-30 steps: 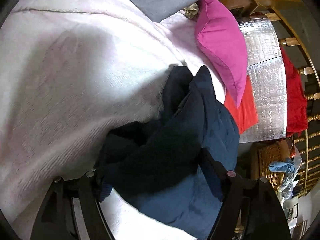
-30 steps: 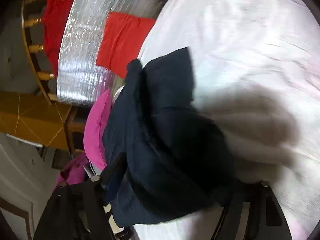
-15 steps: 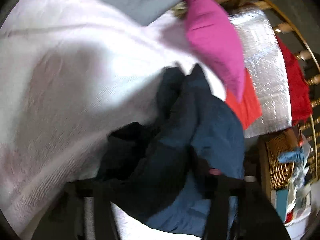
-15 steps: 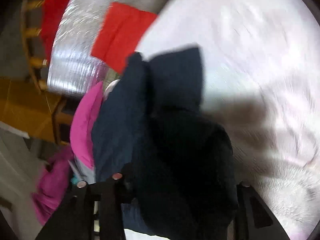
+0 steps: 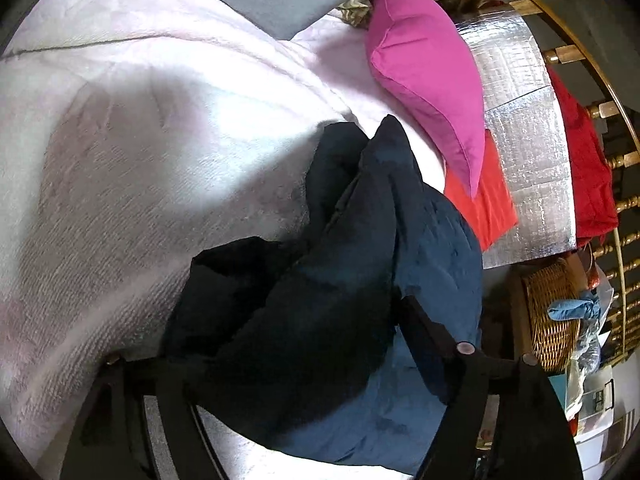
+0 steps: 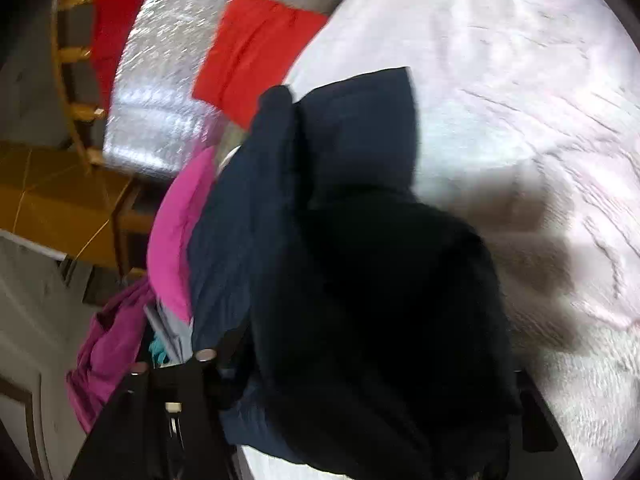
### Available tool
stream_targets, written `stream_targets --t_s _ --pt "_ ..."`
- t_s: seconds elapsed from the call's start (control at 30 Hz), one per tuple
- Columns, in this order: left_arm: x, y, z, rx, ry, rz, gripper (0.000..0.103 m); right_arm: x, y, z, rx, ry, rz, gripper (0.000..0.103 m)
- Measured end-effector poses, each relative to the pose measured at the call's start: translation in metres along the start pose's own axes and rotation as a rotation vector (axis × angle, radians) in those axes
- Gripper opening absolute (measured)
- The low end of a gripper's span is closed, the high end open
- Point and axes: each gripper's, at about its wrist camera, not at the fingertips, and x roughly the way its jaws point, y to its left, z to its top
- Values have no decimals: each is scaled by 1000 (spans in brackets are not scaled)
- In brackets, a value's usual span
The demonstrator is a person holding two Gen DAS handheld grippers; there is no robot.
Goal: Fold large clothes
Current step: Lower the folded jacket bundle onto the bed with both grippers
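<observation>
Left gripper (image 5: 304,364) and right gripper (image 6: 360,380) jaws just reopening, each pinching bunched navy garment (image 5: 360,280) over pale pink blanket (image 5: 140,160).

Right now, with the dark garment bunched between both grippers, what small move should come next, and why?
Probably draw the left gripper and right gripper apart to spread the navy garment: it sits crumpled in thick folds on the pale blanket, too bunched to fold.
</observation>
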Motion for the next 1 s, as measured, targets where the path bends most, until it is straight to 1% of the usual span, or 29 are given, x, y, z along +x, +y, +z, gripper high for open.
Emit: stream_targets --t_s 0.03,0.07,0.1,0.13,0.17,0.2,0.3,0.4,0.53,0.8,1.0 --pt "1 0 1 0 -7 -3 71 0 1 -1 3 -3 -7 52" --pt "1 0 1 2 -7 -11 57 -2 1 -1 5 -7 -5 48" --pt "2 0 1 0 0 -26 49 -3 4 -2 6 -17 -1 46" --pt "1 -1 1 -2 -7 -37 46 -5 9 -3 -1 -28 1 42" --pt "-1 -3 0 9 -19 -38 40 -8 15 -3 -22 -41 -1 39" --pt "-3 -7 0 29 -30 -37 34 -11 23 -5 -50 -54 -6 37" --pt "-12 -17 -2 80 -56 -32 26 -20 36 -7 -108 -77 -9 36" --pt "-18 -16 -4 73 -54 -47 24 -31 35 -9 -122 -85 4 35" --pt "-30 -12 -13 81 -53 -45 23 -40 31 -18 -144 -81 -3 34" --pt "-60 -3 -44 122 -62 -12 23 -62 7 -33 -125 -56 14 35" --pt "-71 5 -57 132 -77 8 23 -68 -6 -41 -123 -38 18 35"
